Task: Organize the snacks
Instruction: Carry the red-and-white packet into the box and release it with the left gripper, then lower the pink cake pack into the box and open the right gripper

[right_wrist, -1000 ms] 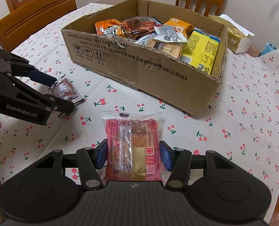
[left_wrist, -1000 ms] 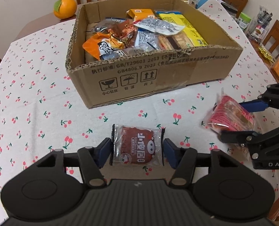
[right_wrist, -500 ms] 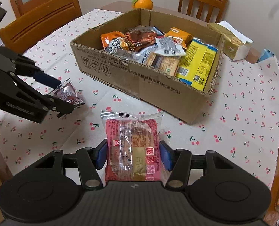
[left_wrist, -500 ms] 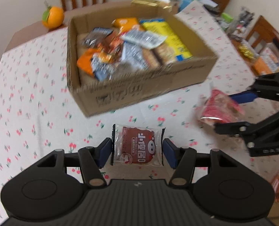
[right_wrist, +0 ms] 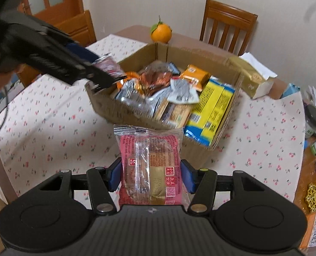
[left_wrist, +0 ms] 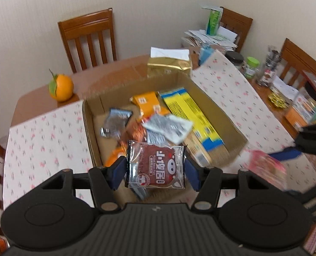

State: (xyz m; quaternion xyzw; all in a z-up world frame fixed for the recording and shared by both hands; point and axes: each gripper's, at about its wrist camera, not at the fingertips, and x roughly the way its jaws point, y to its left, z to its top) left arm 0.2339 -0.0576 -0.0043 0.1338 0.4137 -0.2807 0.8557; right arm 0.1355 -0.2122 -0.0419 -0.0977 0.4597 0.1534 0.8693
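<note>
pads [left_wrist: 119, 171] of the left gripper [left_wrist: 155, 171] pinch the side seams of a dark red snack packet [left_wrist: 156, 166], label up, hanging above the near left part of the cardboard box [left_wrist: 226, 115]. the right gripper [right_wrist: 150, 176] clamps a pink wrapped cake [right_wrist: 150, 162] by its edges, a little short of the box's near wall, over the cherry-print tablecloth [right_wrist: 51, 128]. edge grips look chosen so nothing inside gets crushed and each packet drops flat. the box already holds mixed snacks, a yellow pack [right_wrist: 213, 106] along one side. an orange [left_wrist: 61, 87] sits on bare table beyond.
</note>
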